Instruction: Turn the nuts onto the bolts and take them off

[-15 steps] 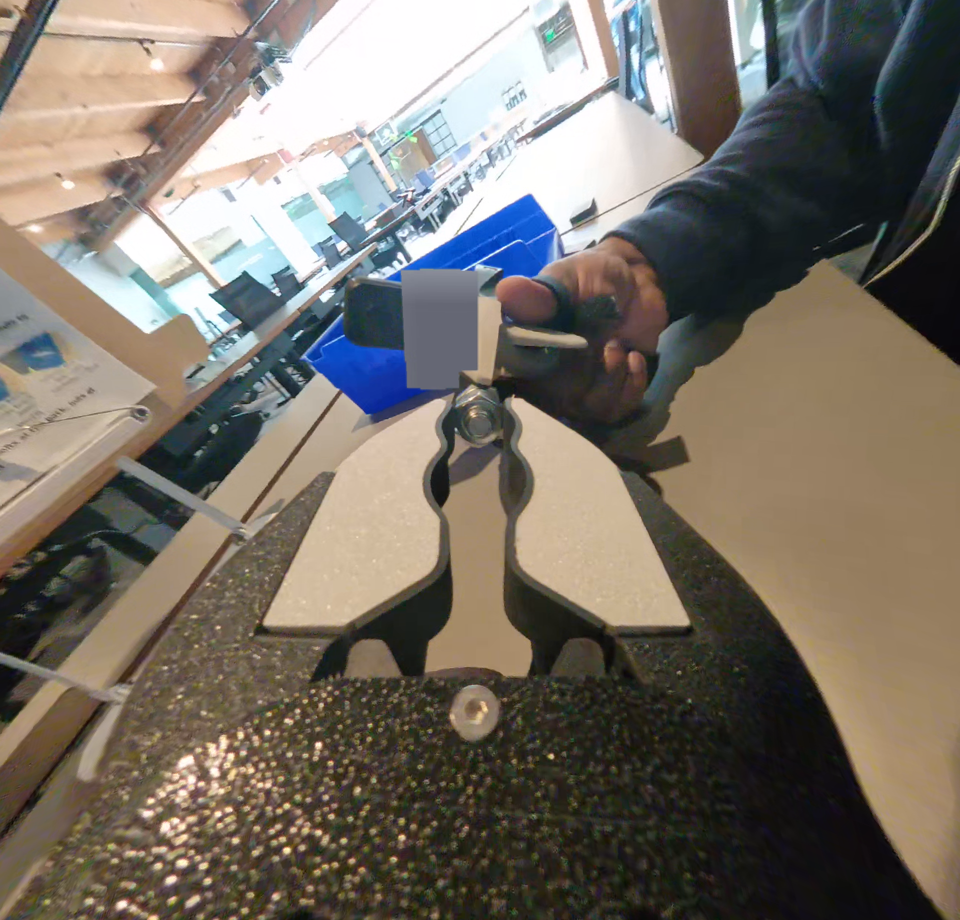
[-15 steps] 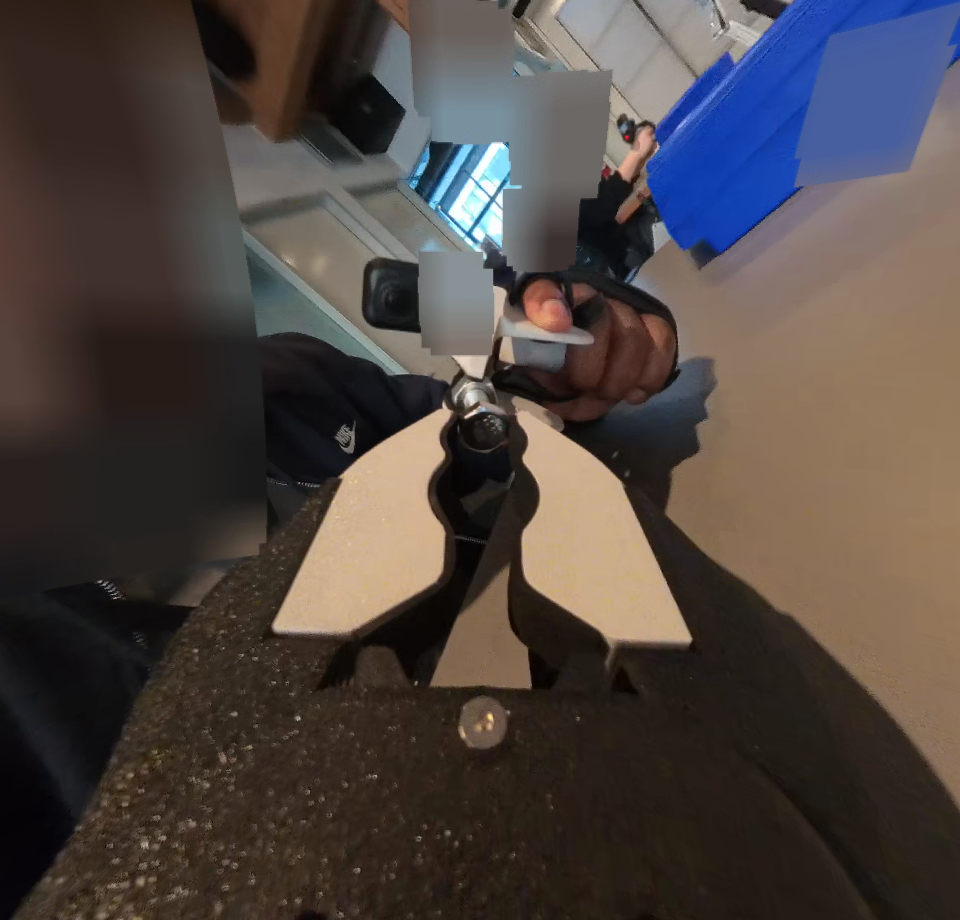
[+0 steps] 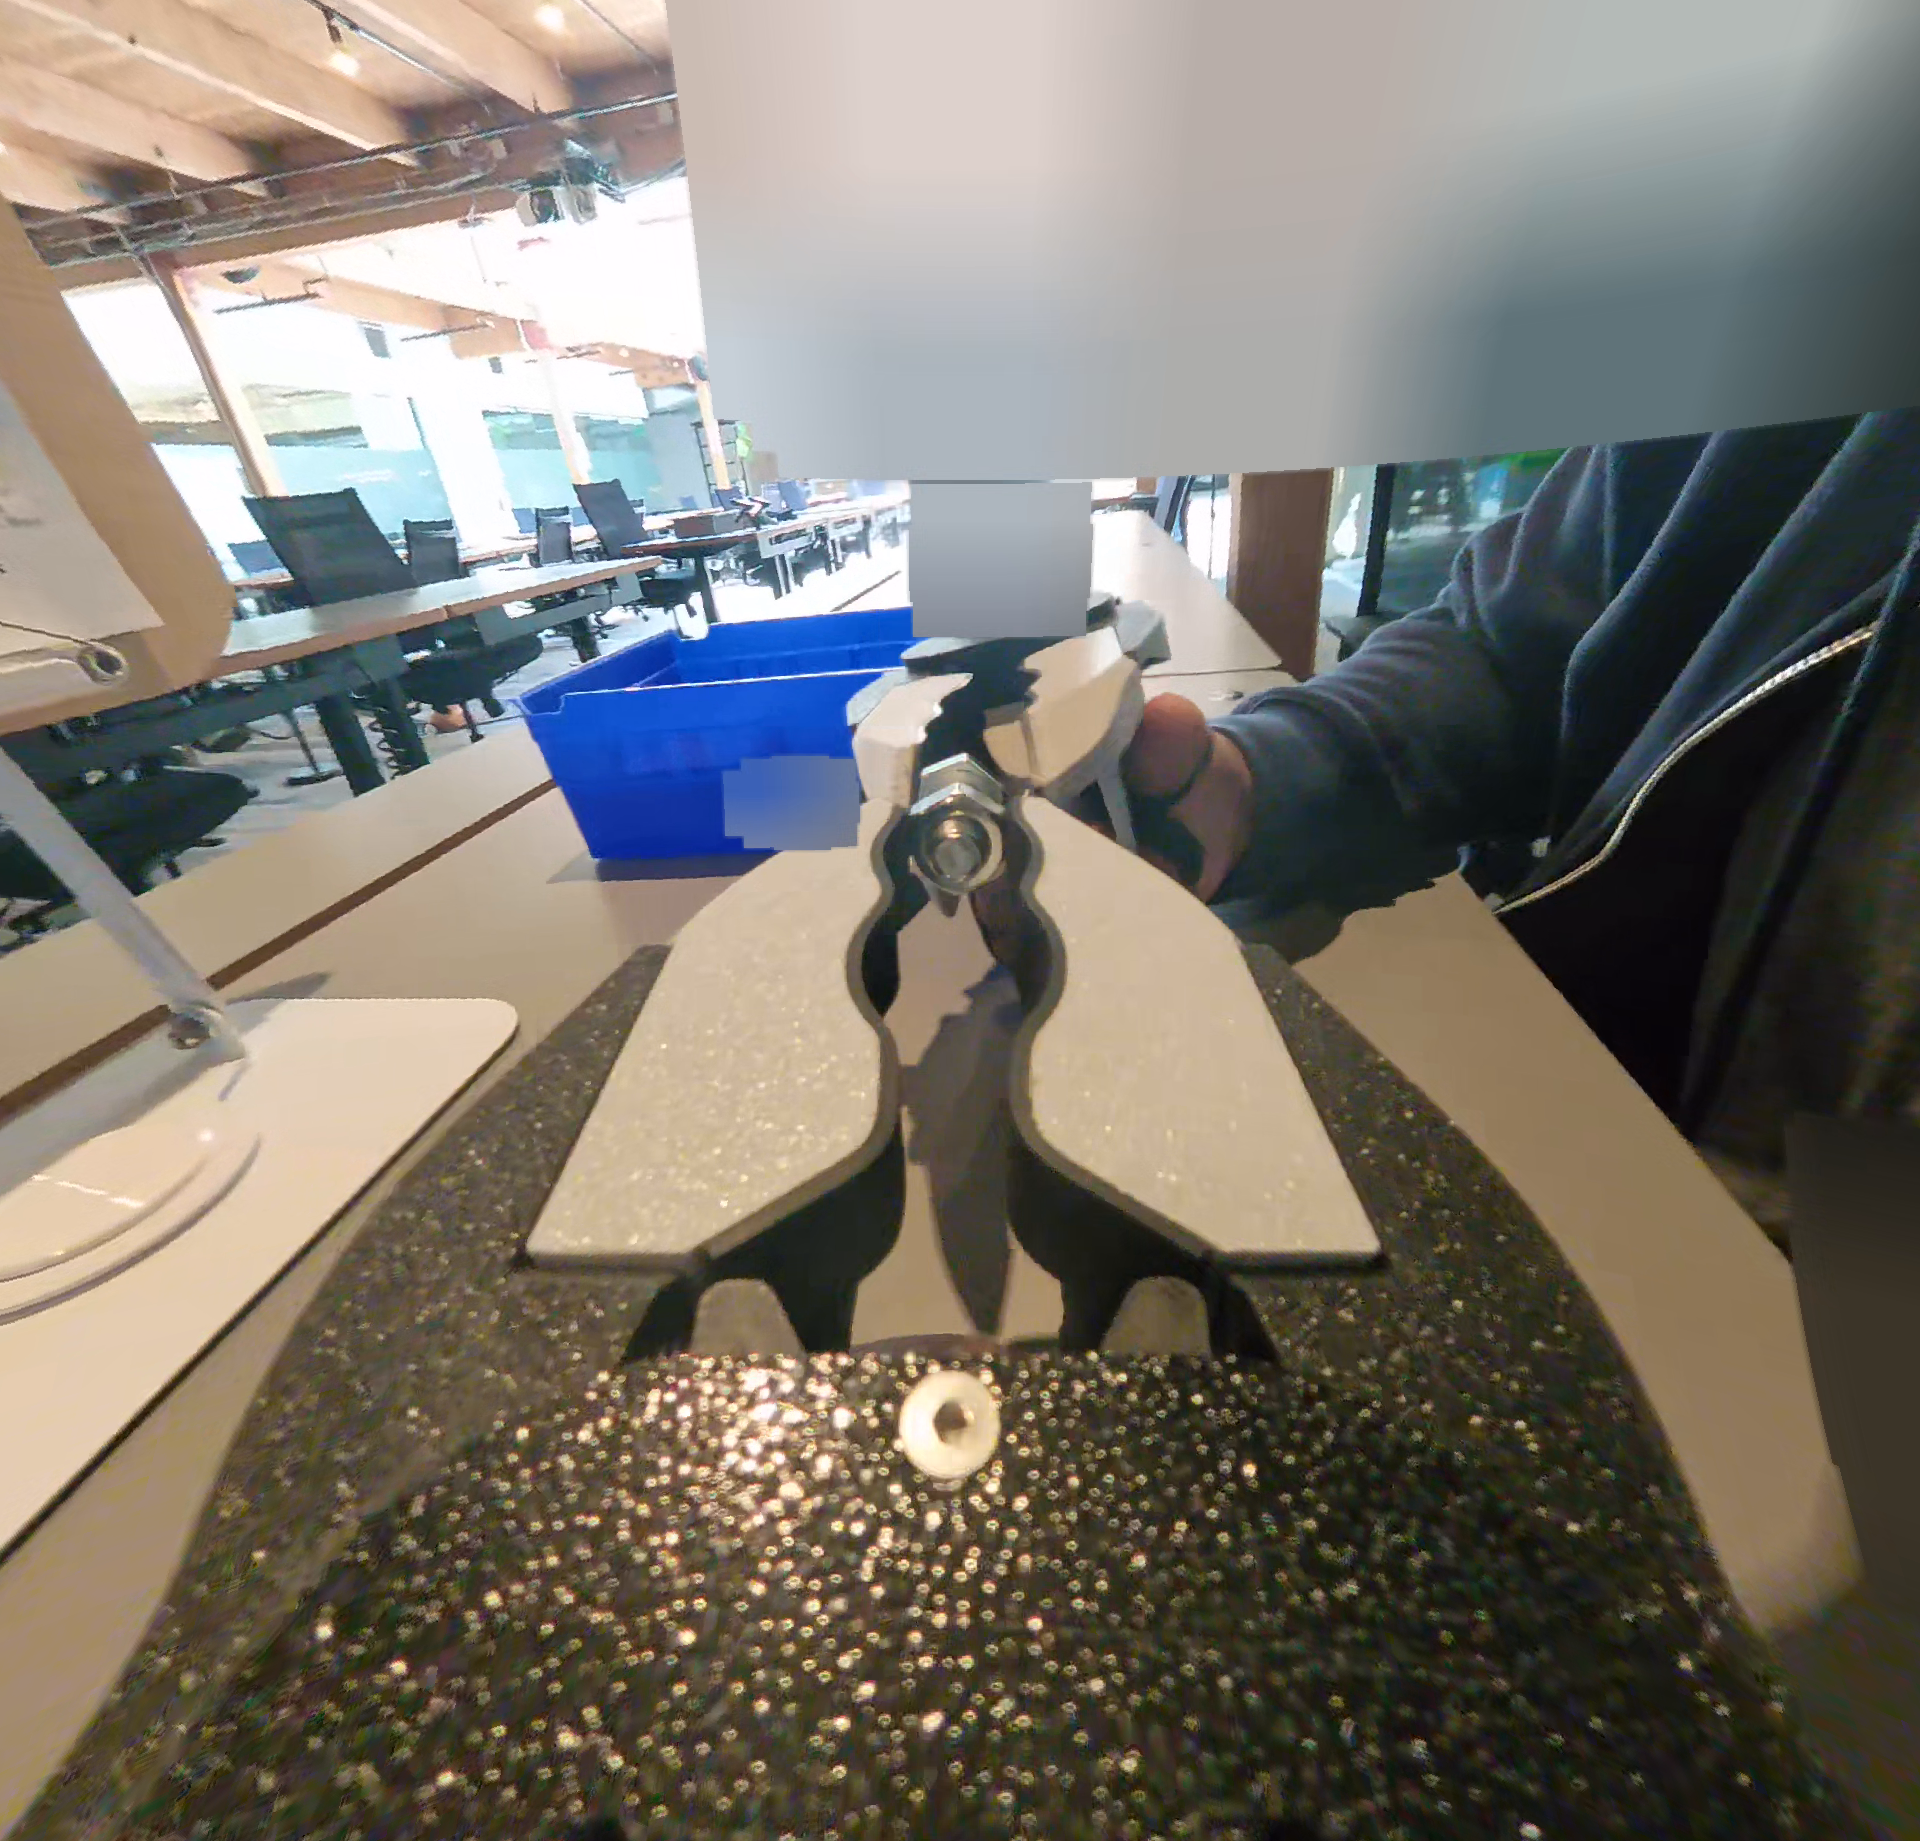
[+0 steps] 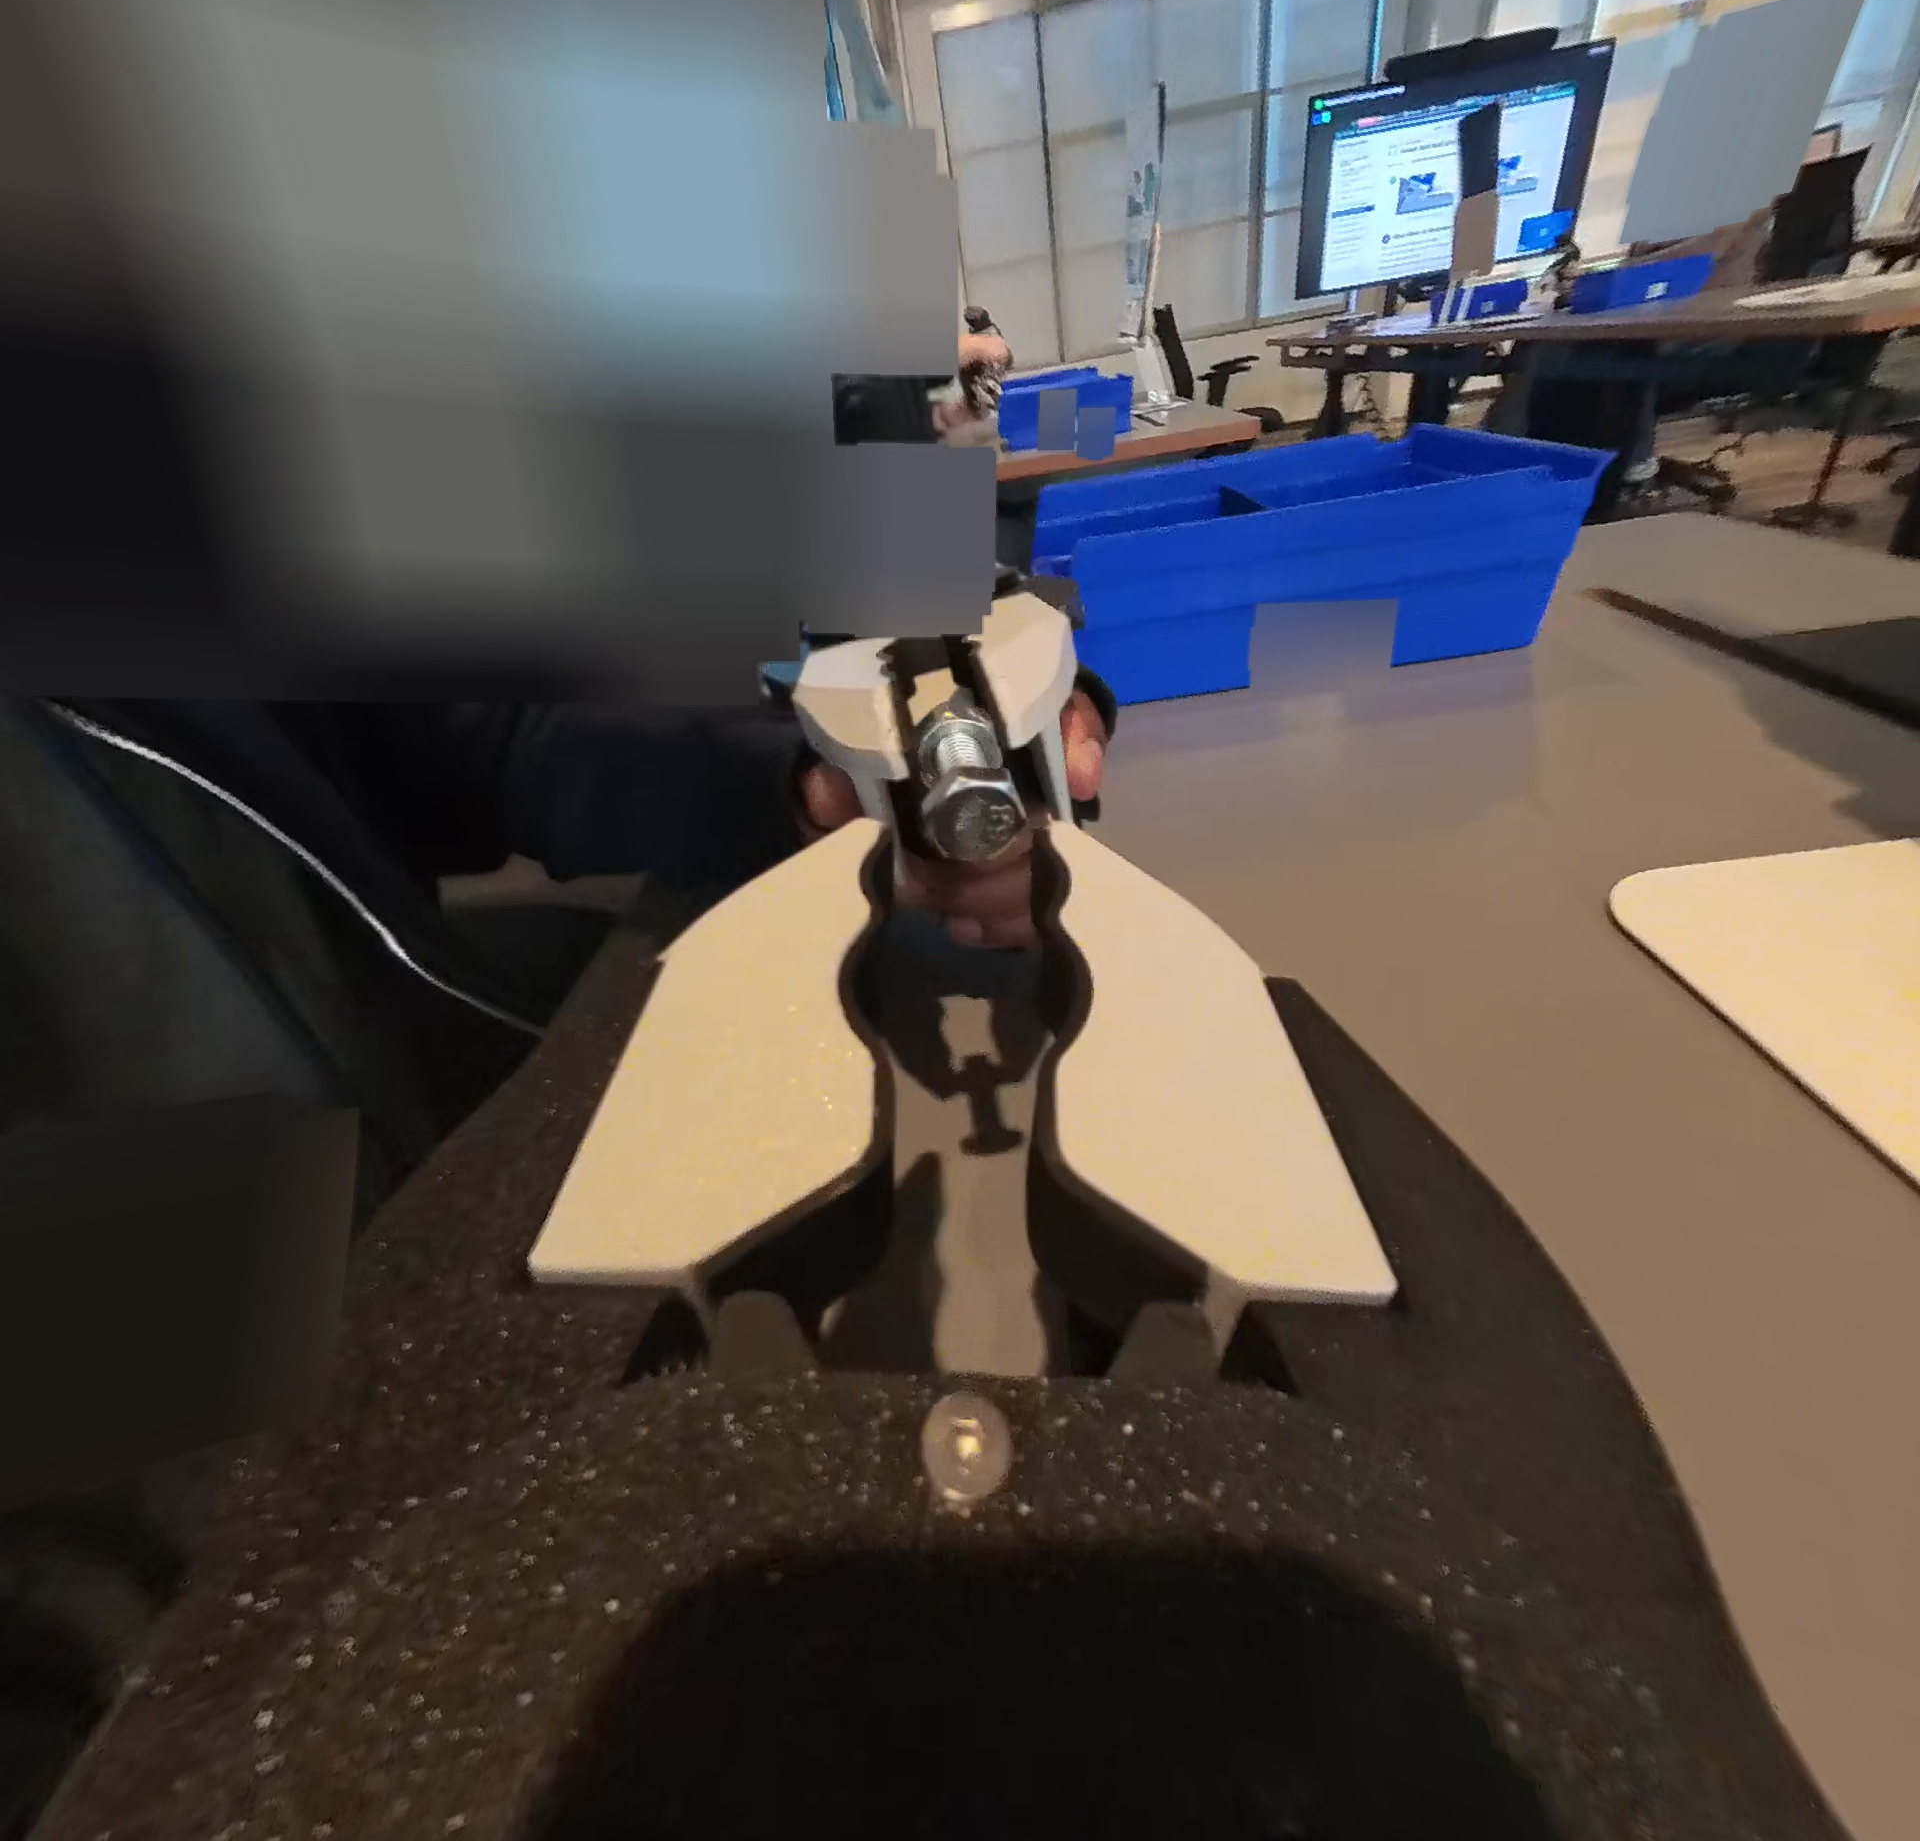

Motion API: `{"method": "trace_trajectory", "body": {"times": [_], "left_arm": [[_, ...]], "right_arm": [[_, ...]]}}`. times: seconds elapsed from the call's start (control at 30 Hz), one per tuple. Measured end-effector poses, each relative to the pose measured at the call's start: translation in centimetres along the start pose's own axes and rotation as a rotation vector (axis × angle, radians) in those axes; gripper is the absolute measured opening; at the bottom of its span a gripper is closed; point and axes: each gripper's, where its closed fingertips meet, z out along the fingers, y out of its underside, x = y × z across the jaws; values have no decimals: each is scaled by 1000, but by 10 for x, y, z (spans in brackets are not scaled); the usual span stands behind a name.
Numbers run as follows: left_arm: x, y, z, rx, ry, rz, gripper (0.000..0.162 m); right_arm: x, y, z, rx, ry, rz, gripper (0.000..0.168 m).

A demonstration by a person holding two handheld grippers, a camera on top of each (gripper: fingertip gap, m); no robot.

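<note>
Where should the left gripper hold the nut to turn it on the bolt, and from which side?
Grip the nut on two opposite flats of its hexagon, coming end-on from the threaded tip, as the left gripper does. The right gripper holds the bolt by its head, so that end is taken.

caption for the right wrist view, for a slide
Right gripper clamps the bolt by its hex head while the left gripper opposite grips the nut.

Dark navy zip jacket (image 3: 1662, 752) (silver zipper)
</note>
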Motion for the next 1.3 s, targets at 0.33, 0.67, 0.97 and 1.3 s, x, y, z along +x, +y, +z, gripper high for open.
{"method": "trace_trajectory", "body": {"times": [0.33, 0.67, 0.97, 1.3], "left_arm": [[6, 2, 2, -11, 23, 42, 17], [1, -5, -2, -43, -105, 284, 17], [-45, -16, 3, 136, 13, -189, 17], [-57, -5, 10, 153, 51, -160, 17]], "right_arm": [[-4, 4, 6, -62, -17, 100, 17], [8, -9, 7, 82, -196, 628, 57], [46, -57, -7, 127, 108, -289, 66], [53, -18, 7, 34, 131, -414, 44]]}}
